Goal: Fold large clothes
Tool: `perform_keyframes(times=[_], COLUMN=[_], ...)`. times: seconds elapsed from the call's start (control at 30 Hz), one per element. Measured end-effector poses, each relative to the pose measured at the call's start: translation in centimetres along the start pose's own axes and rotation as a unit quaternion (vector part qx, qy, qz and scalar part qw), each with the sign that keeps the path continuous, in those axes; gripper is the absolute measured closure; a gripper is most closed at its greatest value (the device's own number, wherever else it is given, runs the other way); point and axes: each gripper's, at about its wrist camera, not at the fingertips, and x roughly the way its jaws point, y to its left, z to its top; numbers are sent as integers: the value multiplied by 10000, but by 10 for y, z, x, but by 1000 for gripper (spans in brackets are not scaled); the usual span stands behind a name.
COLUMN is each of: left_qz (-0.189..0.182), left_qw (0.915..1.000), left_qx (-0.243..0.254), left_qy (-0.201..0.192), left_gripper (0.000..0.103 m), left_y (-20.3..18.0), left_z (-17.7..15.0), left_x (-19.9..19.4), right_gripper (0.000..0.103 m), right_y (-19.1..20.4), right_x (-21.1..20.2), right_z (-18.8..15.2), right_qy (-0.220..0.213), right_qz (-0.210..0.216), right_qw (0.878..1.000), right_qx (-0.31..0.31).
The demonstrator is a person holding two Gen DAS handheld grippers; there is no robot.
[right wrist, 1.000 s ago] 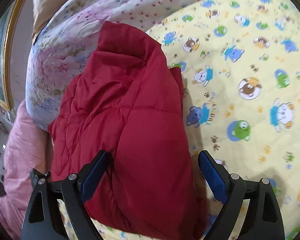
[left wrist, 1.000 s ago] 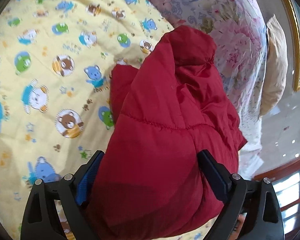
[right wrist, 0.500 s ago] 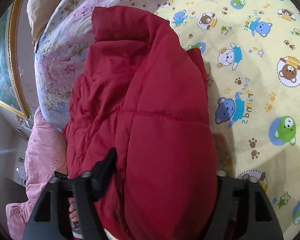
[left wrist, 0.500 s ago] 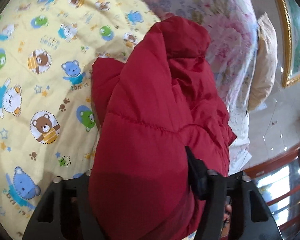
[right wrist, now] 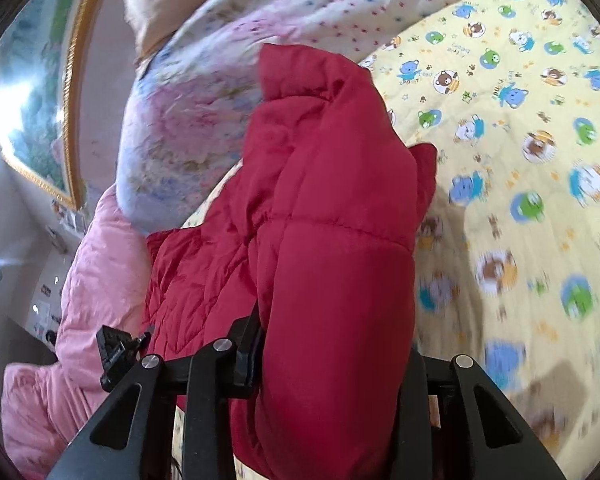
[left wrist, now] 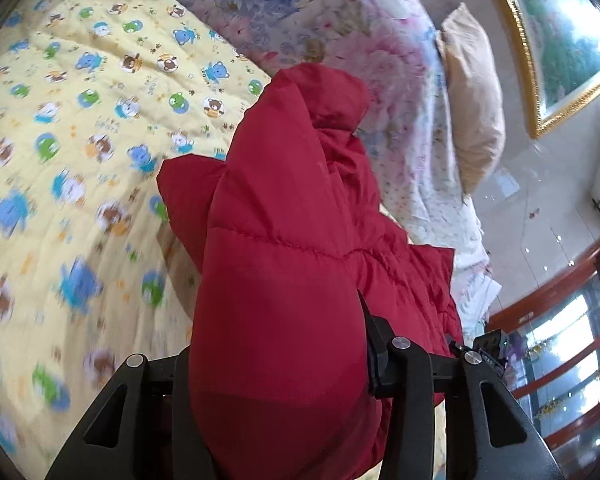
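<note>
Two grippers, left gripper and right gripper, have just been closing and now clamp the red jacket at lower centre of each frame, above the yellow blanket.

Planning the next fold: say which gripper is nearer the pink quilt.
Left gripper, probably: from the right wrist it shows against the pink quilt. The right gripper sits toward the yellow sheet. Both jaws have just been closing on the red jacket.

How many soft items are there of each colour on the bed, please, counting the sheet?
Red: 1, the jacket
Yellow: 1, the sheet
Pink: 1, the quilt
Floral: 1, the duvet
Beige: 1, the pillow
Total: 5
</note>
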Motion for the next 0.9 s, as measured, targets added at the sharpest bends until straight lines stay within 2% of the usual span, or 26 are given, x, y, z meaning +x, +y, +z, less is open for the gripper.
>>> perform_keyframes(times=[0.3,0.43,0.6,0.67,0.9], left_qz=[-45,19,291,337,527], left_qw=[9999,9999,9993,9991,9983], left_qx=[60,77,23,-50,-109], left_qy=[113,118,239,250,223], left_gripper=[61,60,58,56,52], left_y=[2,2,12,14,18], left_z=[-78,-100,-115,-117,-126], left_x=[-81,-104,-110,-108,-115], right_gripper=[68,68,65,63,52], right_y=[2,-4,-21,-21,-31], right_x=[-42,-49,-49,-49,-42], right_z=[-69,-91,-103,-103,-106], right_qy=[50,44,31,20,29], right_qz=[24,19,5,-100,-229], right_qw=[10000,9999,9992,9995,9992], right_qx=[27,150,392,296,321])
